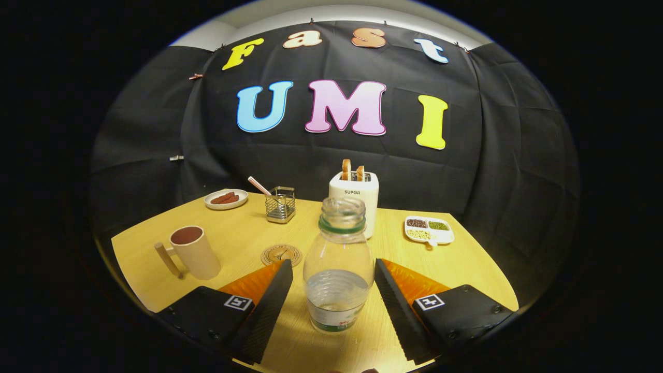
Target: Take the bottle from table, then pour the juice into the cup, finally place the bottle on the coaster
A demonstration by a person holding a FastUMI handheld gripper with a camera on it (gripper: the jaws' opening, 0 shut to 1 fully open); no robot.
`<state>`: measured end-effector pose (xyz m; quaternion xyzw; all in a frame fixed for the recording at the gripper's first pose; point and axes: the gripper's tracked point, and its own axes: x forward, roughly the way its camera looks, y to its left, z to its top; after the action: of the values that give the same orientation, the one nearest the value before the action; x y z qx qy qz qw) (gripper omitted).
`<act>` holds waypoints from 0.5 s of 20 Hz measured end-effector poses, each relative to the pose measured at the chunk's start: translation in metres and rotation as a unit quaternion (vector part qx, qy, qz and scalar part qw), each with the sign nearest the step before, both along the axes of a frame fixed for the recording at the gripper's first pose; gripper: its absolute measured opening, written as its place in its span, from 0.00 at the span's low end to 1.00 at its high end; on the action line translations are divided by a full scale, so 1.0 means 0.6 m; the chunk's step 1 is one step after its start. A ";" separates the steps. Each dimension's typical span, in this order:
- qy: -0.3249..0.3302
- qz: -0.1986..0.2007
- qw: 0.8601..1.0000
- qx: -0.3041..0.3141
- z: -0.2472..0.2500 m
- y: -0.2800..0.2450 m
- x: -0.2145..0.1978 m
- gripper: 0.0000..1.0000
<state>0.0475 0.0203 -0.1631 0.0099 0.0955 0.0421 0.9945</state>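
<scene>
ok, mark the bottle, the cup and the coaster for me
bottle point(339, 269): gripper view, clear body, standing between the open claw's fingers.
cup point(197, 254): gripper view, side wall, beyond the left finger.
coaster point(280, 254): gripper view, top face, just ahead of the left finger.

Background clutter along the table's far edge: white toaster with two slices sticking up, centre. Wire holder with a striped straw beside it. Plate of sausages at the far corner. Divided dish of beans on the opposite side.
</scene>
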 end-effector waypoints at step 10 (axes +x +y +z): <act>0.023 0.004 1.000 0.000 -0.037 -0.003 0.010 0.83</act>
<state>0.0534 0.0183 -0.1854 0.0108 0.1184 0.0454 0.9919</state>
